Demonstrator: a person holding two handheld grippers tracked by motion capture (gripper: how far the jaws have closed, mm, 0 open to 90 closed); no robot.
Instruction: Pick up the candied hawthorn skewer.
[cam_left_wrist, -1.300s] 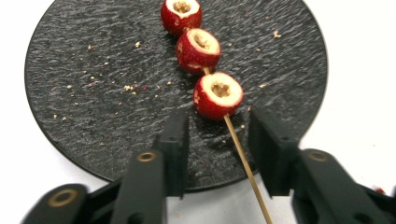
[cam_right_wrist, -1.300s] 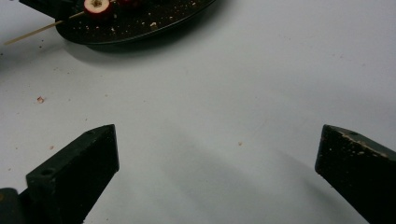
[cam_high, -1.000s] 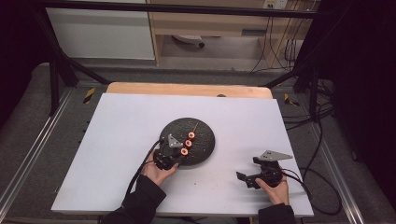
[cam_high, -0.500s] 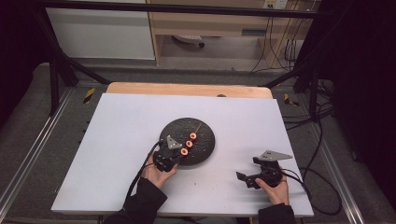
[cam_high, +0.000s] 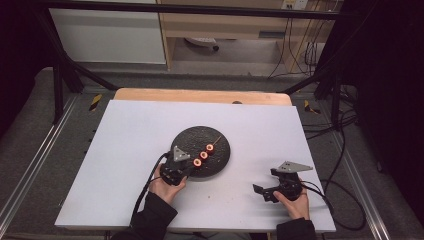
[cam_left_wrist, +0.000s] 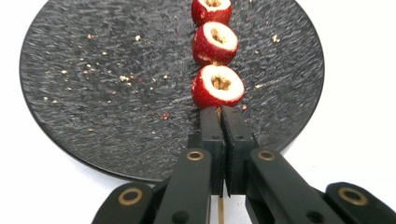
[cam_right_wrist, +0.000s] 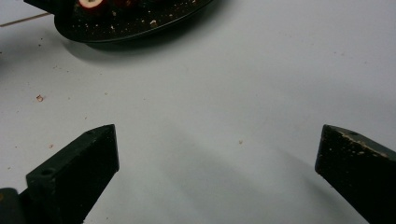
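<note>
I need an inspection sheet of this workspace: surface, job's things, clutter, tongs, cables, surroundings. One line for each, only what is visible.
Surface: white table top, with a wooden strip at its far edge.
Job's things: skewer with three red hollowed fruit pieces lying on a round dark plate.
Clutter: crumbs on the plate; a few specks on the table.
Tongs: left tongs shut on the skewer, just behind the nearest fruit piece; right tongs open, empty, over bare table.
Cables: one trails from each tool; more hang behind the table.
Surroundings: black frame, grey floor, cabinets behind.
</note>
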